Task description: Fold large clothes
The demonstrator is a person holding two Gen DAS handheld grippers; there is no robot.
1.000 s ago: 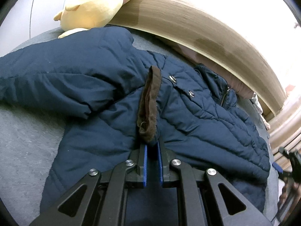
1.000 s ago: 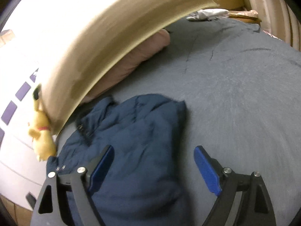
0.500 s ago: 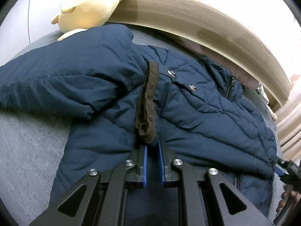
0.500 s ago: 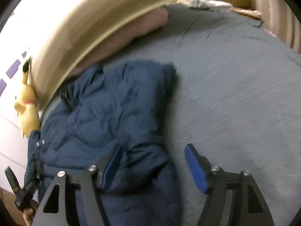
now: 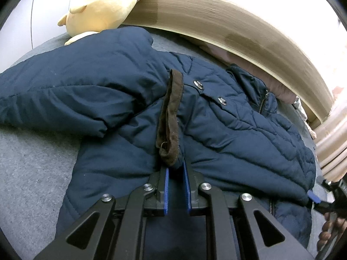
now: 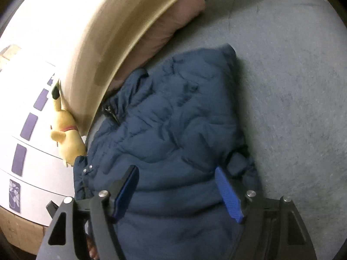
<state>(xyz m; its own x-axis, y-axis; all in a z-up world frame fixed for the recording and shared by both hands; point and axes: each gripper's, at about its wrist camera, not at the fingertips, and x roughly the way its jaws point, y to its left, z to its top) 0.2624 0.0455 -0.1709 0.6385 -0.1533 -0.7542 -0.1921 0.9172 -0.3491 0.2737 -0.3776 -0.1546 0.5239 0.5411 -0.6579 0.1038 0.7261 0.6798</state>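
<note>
The jacket (image 5: 216, 130) lies on the bed (image 5: 32, 162), the plush toy (image 5: 104, 4) behind it.

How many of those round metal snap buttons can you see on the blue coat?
2. One snap sits just right of the brown strip; the other snap is a little lower and further right. More may be hidden under folds of the coat.

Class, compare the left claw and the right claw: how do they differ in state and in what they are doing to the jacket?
The left claw is pinched shut on the jacket by its brown trim; the right claw is open, jacket fabric lying between its pads, ungripped. Both have blue pads and black frames.
</note>
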